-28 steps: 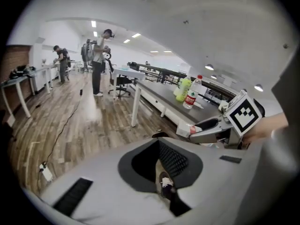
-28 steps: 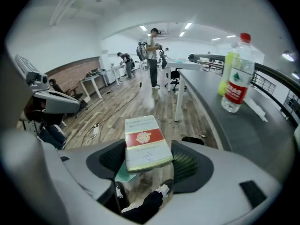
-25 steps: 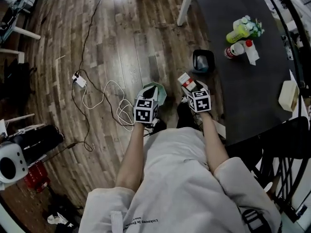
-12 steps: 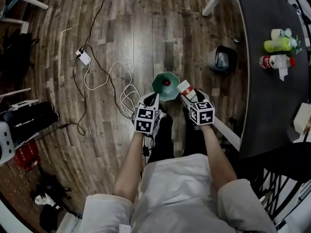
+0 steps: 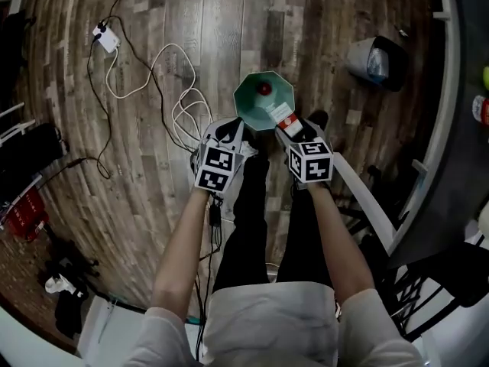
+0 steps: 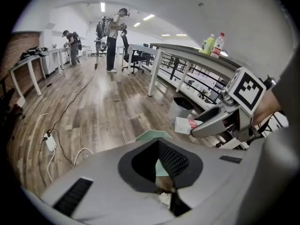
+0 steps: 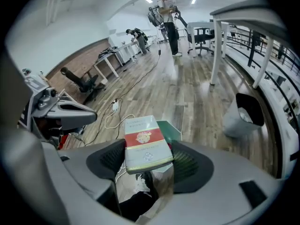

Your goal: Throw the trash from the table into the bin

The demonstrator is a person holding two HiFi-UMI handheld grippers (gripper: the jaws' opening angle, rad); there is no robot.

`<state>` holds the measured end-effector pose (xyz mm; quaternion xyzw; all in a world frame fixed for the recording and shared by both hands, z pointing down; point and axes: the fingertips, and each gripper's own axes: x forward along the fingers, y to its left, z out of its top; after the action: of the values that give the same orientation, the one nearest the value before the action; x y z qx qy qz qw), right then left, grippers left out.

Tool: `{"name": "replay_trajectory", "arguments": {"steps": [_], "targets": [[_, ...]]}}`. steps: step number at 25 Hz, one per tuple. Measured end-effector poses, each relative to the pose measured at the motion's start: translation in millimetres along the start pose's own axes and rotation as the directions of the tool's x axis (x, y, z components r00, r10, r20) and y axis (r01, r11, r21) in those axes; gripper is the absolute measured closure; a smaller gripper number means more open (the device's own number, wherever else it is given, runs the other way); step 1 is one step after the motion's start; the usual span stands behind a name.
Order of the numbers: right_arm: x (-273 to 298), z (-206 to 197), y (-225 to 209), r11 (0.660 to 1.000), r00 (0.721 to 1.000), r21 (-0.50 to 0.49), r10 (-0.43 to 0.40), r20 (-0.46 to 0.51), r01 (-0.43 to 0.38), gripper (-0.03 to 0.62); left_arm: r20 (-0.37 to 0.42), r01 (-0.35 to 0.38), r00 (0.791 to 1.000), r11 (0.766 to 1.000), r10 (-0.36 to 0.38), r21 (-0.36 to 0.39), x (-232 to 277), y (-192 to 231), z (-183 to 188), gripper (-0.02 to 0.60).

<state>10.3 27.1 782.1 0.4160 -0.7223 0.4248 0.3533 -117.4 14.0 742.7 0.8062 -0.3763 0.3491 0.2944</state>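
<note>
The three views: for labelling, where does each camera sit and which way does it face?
Head view: on the head, facing steeply down at the floor; arms, legs, left gripper and right gripper show.
Left gripper view: on the left gripper, facing along jaws shut on a bowl; right gripper shows at right.
Right gripper view: on the right gripper, facing along jaws shut on a carton; left gripper shows at left.
Shared: all three show the bin.

A green bin [image 5: 258, 115], a white carton [image 7: 145, 144] with a red band, brown plank floor [image 5: 191, 37].
</note>
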Motion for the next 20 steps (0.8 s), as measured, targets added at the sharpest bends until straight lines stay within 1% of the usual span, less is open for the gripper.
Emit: {"name": "replay_trajectory", "arguments": {"steps": [4, 7, 9, 11, 13, 16, 18, 20], "targets": [[52, -21, -8, 0.999, 0.999, 0.047, 0.015, -0.045, -0.013, 0.263, -0.042, 0.006, 0.999, 1.0, -0.007, -0.01, 41, 7, -37, 0.552], [87, -37, -11, 0.994, 0.994, 0.106, 0.022, -0.108, -0.011, 0.263, -0.055, 0.015, 0.998, 0.999, -0.016, -0.029, 67, 13, -55, 0.552], [105, -42, -10, 0.992, 0.992, 0.129, 0.027, -0.126, -0.01, 0.263, -0.054, 0.021, 0.998, 0.999, -0.023, -0.048, 83, 16, -65, 0.552], [122, -41, -7, 0.993, 0.992, 0.116, 0.036, -0.12, -0.022, 0.263, -0.051, 0.031, 0.998, 0.998, -0.033, -0.054, 98, 17, -73, 0.552], [139, -42, -4, 0.995, 0.992, 0.094, 0.038, -0.12, -0.027, 0.263, -0.065, 0.038, 0.997, 0.997, -0.043, -0.067, 112, 18, -84, 0.552], [163, -49, -4, 0.995, 0.989, 0.091, 0.04, -0.14, -0.027, 0.263, -0.096, 0.043, 0.994, 0.99, -0.056, -0.133, 127, 20, -103, 0.552], [172, -55, -3, 0.996, 0.987, 0.086, 0.046, -0.153, -0.033, 0.263, -0.085, 0.039, 0.995, 0.984, -0.055, -0.176, 131, 21, -105, 0.552], [178, -59, 0, 0.995, 0.987, 0.084, 0.062, -0.151, -0.05, 0.263, -0.068, 0.036, 0.996, 0.979, -0.051, -0.2, 133, 22, -105, 0.552]]}}
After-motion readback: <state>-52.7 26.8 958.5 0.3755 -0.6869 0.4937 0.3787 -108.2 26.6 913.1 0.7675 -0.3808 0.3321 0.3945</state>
